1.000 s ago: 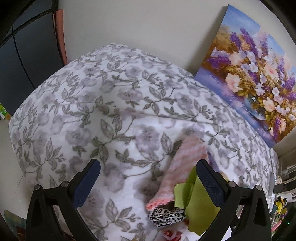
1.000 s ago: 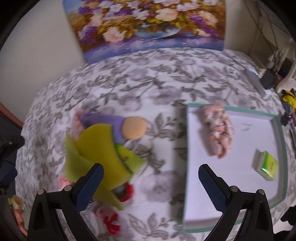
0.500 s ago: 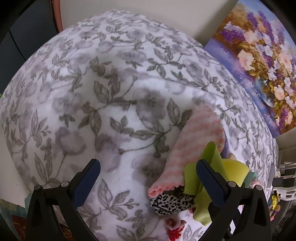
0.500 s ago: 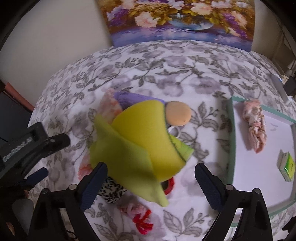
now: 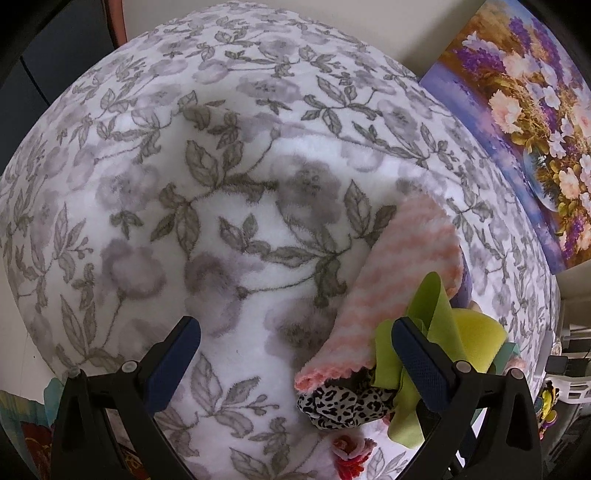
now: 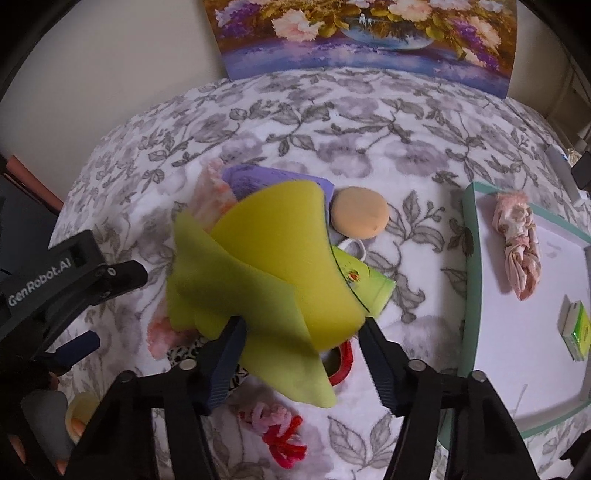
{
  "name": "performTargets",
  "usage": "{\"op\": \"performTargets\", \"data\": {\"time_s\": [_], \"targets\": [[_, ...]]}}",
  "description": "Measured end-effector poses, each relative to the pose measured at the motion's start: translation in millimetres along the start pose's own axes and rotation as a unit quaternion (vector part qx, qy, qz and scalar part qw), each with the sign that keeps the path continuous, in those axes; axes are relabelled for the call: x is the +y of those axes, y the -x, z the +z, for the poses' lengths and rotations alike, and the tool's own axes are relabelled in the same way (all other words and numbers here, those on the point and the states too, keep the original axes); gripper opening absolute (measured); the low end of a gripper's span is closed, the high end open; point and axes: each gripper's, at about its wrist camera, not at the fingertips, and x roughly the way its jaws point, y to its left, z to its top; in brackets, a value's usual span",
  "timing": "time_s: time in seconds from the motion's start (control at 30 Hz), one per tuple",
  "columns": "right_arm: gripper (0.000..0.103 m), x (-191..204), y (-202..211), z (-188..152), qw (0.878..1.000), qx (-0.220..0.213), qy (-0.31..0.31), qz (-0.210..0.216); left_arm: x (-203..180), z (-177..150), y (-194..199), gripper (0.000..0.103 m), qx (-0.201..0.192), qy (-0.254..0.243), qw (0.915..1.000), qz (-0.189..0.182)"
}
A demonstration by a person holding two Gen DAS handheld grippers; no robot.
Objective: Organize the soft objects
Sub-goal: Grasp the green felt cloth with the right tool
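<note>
A pile of soft things lies on the floral blanket. On top is a curled yellow-green sponge sheet, also in the left wrist view. Under it are a pink striped cloth, a purple cloth, a leopard-print scrunchie, a red ring and a tan round puff. My right gripper is partly closed with its jaws on either side of the yellow-green sheet's lower edge. My left gripper is open and empty, left of the pile.
A white tray with a teal rim lies at the right, holding a pink floral scrunchie and a small green box. A pink and red pipe-cleaner twist lies in front. A flower painting leans on the wall.
My right gripper has moved left over the pile and its jaws have narrowed around the yellow-green sheet. My left gripper has moved in closer to the blanket.
</note>
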Motion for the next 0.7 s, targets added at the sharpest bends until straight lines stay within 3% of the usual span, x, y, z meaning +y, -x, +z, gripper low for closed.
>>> {"op": "performTargets", "data": {"time_s": [0.7], "targets": [[0.026,-27,12,-1,0.999,0.014,-0.003,0.039,-2,1,-9,0.103,0.017,0.01,0.9997,-0.014]]}}
